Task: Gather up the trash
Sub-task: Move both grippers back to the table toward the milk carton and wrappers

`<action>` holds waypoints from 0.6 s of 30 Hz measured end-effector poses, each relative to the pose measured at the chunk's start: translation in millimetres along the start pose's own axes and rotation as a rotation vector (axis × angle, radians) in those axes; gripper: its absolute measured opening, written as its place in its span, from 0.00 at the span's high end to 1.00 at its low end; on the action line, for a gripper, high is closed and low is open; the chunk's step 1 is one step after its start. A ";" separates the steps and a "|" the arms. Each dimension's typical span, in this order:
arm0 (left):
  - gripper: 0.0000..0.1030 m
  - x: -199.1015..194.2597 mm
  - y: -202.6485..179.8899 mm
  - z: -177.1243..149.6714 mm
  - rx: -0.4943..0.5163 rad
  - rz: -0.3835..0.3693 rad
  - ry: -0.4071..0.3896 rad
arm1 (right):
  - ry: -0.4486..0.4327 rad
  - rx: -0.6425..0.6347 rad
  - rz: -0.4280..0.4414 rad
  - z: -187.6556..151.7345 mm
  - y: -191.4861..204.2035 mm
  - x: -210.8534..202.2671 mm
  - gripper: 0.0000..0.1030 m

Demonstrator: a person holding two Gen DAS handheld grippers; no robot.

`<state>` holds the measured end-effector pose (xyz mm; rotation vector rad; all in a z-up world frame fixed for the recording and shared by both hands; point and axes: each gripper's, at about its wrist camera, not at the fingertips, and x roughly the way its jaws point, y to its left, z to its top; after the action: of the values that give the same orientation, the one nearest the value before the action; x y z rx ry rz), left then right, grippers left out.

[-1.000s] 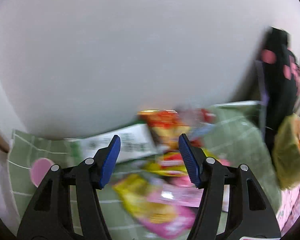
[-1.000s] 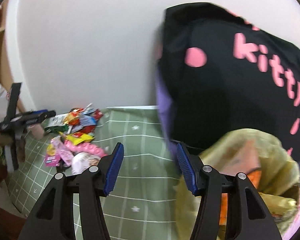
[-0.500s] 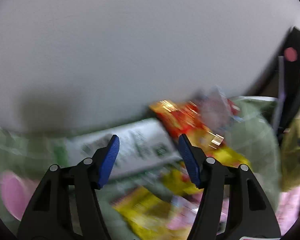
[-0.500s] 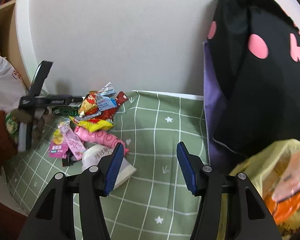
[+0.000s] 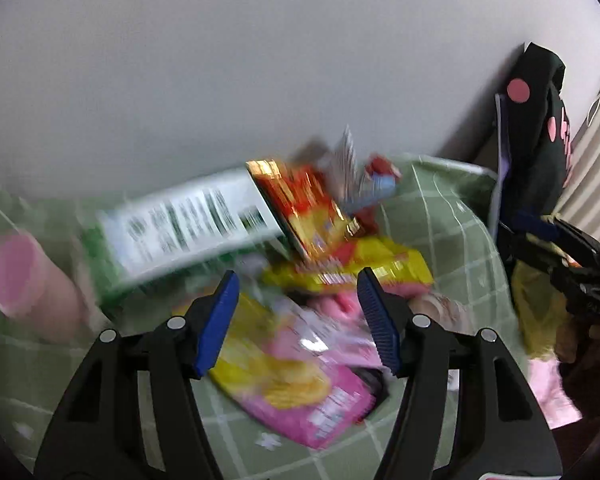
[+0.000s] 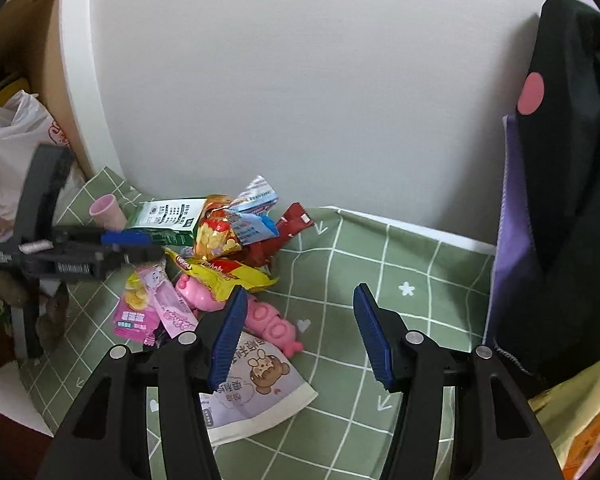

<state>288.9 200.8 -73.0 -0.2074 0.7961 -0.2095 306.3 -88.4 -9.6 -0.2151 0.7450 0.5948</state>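
Note:
A pile of trash lies on a green checked cloth [image 6: 384, 264] against the wall: a green-white carton [image 6: 168, 216], a red-gold snack bag [image 6: 214, 236], a yellow wrapper [image 6: 224, 274], pink wrappers [image 6: 140, 312], a pink toy-shaped pack [image 6: 268, 320] and a white pouch [image 6: 256, 384]. My left gripper [image 5: 296, 320] is open and empty, hovering just over the pile; it also shows in the right wrist view [image 6: 140, 244]. My right gripper [image 6: 300, 340] is open and empty over the cloth, right of the pile.
A pink cup [image 6: 108, 212] stands left of the carton. A black bag with pink print [image 6: 568, 184] stands at the right, with a yellow plastic bag [image 6: 580, 420] below it. A white plastic bag [image 6: 4, 152] and a wooden shelf sit at far left.
My left gripper has moved down and closer to the pile. My right gripper has swung left, away from the black bag, toward the pile. Both stay open.

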 end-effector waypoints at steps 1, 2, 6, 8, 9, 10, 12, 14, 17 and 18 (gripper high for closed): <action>0.44 0.2 1.1 6.5 0.023 0.024 -0.003 | 0.003 0.007 0.008 -1.4 -0.4 0.1 0.50; 0.44 3.0 4.0 14.8 0.051 0.058 0.004 | 0.008 0.015 0.016 -2.7 -1.1 1.0 0.50; 0.44 28.6 17.9 45.9 0.117 0.159 0.043 | -0.003 0.040 0.029 -7.2 -4.7 -2.3 0.50; 0.44 45.3 27.4 59.6 0.114 0.168 0.079 | -0.007 0.054 0.039 -9.3 -8.3 -4.3 0.50; 0.44 50.5 31.9 63.6 0.101 0.166 0.092 | -0.008 0.061 0.047 -9.5 -9.3 -4.0 0.50; 0.44 56.8 38.3 68.2 0.077 0.161 0.113 | -0.009 0.067 0.051 -8.5 -9.8 -0.7 0.50; 0.44 64.7 44.1 71.2 0.040 0.131 0.150 | -0.020 0.079 0.054 -0.4 -9.5 5.8 0.50; 0.44 67.6 43.1 67.3 0.024 0.080 0.179 | -0.049 0.061 0.072 12.6 -2.5 13.0 0.50; 0.44 68.3 34.4 54.5 0.055 0.039 0.213 | -0.079 -0.003 0.116 34.7 15.1 32.2 0.50; 0.44 68.8 32.6 51.6 0.064 0.028 0.222 | -0.087 -0.035 0.145 41.1 21.9 40.2 0.52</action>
<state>376.7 219.4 -93.3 -0.1130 1.0106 -0.2336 340.5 -37.4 -7.3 -0.1676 0.6698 0.7509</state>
